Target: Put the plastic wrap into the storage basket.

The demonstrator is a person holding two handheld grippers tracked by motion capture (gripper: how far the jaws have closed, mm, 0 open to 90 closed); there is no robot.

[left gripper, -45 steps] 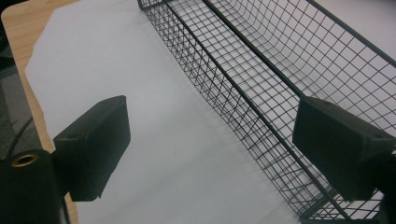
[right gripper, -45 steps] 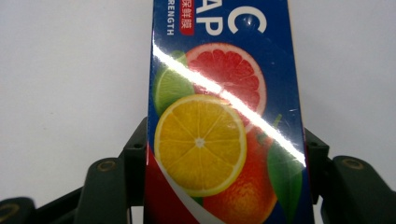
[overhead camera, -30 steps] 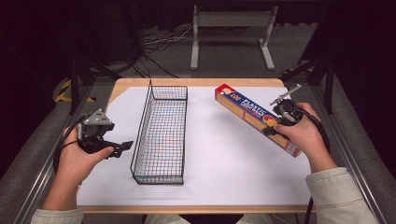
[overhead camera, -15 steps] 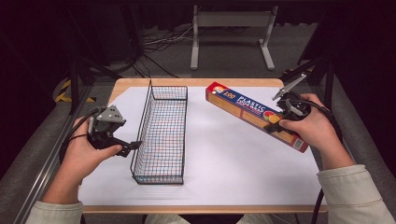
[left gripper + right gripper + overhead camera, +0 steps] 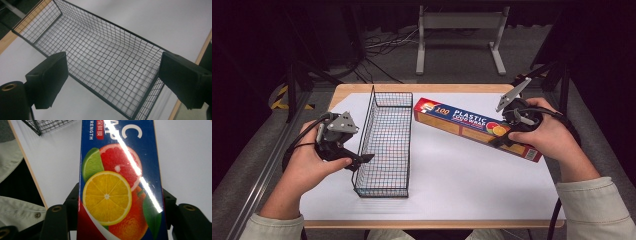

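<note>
A long blue and red plastic wrap box [image 5: 462, 120] hangs slanted above the white table sheet [image 5: 472, 185], its far end close to the wire basket's right rim. My right gripper [image 5: 504, 140] is shut on the box near its fruit picture. In the right gripper view the box [image 5: 120, 170] runs up between the jaws of that gripper [image 5: 120, 220]. An empty black wire basket [image 5: 384, 145] stands left of centre. My left gripper [image 5: 362, 159] is open just outside the basket's left wall. In the left gripper view its jaws [image 5: 112, 82] stand wide apart over the basket [image 5: 100, 50].
The wooden table edge [image 5: 427, 223] frames the white sheet. A grey metal stand [image 5: 459, 22] and cables lie on the floor behind the table. Dark frame rails run along both sides of the table.
The right hand has lifted the box and carried it left toward the basket. The left hand has risen and moved right, closer to the basket's left wall.
</note>
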